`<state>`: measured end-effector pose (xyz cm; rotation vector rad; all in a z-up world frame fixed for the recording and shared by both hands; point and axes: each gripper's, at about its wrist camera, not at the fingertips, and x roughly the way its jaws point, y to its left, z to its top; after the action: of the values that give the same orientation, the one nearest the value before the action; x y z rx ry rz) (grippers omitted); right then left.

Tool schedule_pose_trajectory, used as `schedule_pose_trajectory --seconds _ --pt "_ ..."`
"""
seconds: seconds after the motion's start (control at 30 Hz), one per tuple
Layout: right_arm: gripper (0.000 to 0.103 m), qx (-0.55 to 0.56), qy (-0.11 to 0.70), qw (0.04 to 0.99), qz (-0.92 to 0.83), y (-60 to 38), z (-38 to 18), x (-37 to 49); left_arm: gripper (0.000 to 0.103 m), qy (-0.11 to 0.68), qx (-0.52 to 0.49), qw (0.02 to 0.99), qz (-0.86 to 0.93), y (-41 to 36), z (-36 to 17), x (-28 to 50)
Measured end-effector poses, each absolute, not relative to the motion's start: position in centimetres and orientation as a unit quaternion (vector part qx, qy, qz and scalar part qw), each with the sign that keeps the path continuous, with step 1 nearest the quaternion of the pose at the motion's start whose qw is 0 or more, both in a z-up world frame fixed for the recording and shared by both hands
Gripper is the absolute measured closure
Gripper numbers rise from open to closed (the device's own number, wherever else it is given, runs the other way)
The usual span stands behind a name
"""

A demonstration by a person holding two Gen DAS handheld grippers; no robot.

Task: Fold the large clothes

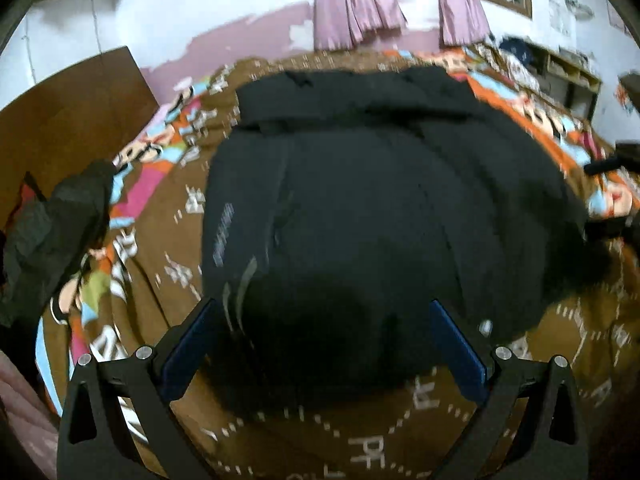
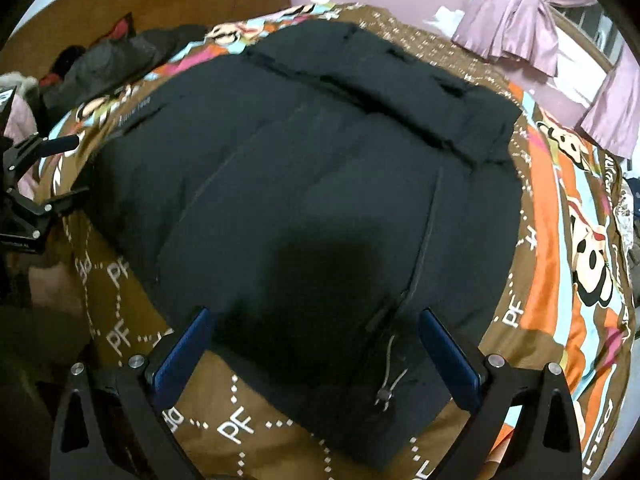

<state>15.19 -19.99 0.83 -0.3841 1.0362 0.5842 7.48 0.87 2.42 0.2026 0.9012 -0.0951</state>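
One black jacket (image 2: 304,184) lies on one bed (image 2: 552,208); one dark garment (image 2: 108,64) beside it; two tools, left tool (image 1: 320,344) and right tool (image 2: 316,348); two pink curtains (image 1: 356,8).

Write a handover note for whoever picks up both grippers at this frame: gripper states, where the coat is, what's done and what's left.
Left gripper: open, empty, over the near hem of the black coat.
Right gripper: open, empty, over the hem by the drawcord toggle.
The coat lies on the patterned bedspread, both sides seemingly folded inward. A pile of dark clothes sits at the bed's far left corner.
Left: probably fold hem toward collar; not yet gripped.
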Motion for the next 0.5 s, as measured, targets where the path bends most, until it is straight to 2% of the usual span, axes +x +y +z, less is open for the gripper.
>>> schedule_pose_trajectory --seconds 0.27,0.5 --pt "0.0 -0.214 0.517 0.78 0.28 -19.1 -2.3 14.1 0.002 0.465 0.116 0.875 -0.061 0.5 -0.7 5.9" --pt "0.0 -0.321 0.494 0.759 0.279 -17.1 -5.9 11.9 0.002 0.48 0.141 0.863 -0.074 0.2 -3.1 5.3"
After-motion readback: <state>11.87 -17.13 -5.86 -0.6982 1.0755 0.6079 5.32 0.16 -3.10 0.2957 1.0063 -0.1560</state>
